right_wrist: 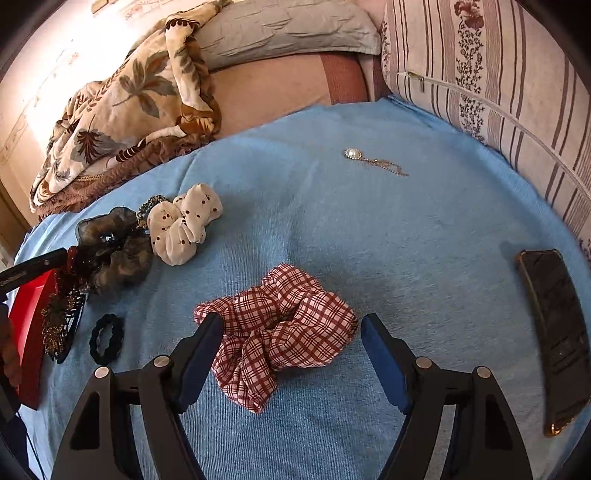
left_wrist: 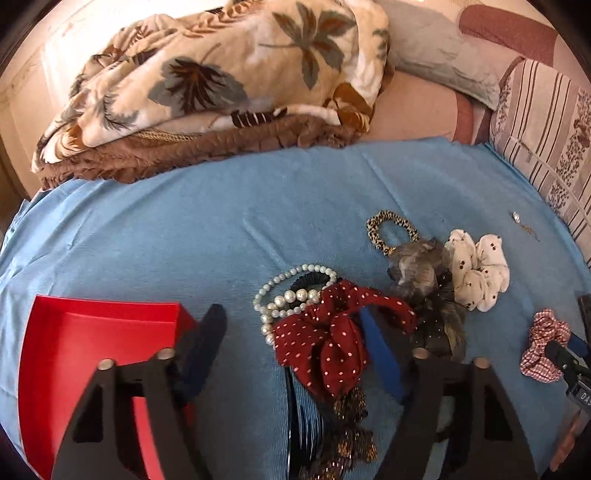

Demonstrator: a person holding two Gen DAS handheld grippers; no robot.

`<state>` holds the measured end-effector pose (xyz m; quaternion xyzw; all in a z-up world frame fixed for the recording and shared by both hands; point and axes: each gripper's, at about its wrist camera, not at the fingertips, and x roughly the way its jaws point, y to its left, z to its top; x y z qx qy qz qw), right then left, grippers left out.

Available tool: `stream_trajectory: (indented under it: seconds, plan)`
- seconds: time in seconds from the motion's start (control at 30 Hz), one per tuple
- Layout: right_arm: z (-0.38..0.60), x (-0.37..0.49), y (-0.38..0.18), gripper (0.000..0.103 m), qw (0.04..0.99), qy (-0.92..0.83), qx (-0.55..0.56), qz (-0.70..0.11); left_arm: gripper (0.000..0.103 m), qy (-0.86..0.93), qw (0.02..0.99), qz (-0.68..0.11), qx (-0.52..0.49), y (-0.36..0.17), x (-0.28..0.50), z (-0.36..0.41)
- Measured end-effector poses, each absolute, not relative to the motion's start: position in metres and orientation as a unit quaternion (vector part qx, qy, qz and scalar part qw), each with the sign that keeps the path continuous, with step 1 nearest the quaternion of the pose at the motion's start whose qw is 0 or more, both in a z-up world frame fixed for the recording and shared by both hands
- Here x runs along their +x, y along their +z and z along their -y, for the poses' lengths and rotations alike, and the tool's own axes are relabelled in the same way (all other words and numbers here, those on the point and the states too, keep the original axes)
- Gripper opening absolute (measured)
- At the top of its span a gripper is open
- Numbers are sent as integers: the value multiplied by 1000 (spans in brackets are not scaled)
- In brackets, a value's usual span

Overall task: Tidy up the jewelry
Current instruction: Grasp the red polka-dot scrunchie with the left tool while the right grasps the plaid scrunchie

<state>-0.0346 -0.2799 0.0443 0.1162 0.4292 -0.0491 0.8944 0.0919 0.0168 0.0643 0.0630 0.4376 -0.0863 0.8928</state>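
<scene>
My left gripper [left_wrist: 291,328] is open above a pile on the blue towel [left_wrist: 221,229]: a dark red dotted bow [left_wrist: 325,339], a pearl bracelet [left_wrist: 284,295] and a dark comb clip [left_wrist: 306,424]. An open red box [left_wrist: 92,347] lies at its left. My right gripper [right_wrist: 291,332] is open, its fingers either side of a red checked scrunchie [right_wrist: 280,328]. A white cherry scrunchie [right_wrist: 184,221], a grey-brown scrunchie [right_wrist: 114,247], a black hair tie [right_wrist: 106,339] and a pearl pendant on a chain [right_wrist: 373,162] also lie on the towel.
A leopard-print hair tie [left_wrist: 388,229] lies behind the pile. A dark phone [right_wrist: 554,332] lies at the towel's right edge. A floral blanket [left_wrist: 221,81], a grey pillow [right_wrist: 284,33] and a striped cushion [right_wrist: 498,74] border the towel at the back and right.
</scene>
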Motion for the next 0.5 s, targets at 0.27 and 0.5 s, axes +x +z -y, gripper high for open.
stream_trajectory:
  seconds: [0.27, 0.5]
  plan:
    - [277, -34, 45, 21, 895, -31, 124, -427, 3, -122, 884, -449, 33, 69, 84, -10]
    - [269, -50, 68, 14, 909, -22, 117, -399, 3, -153, 892, -424, -24, 114, 48, -31]
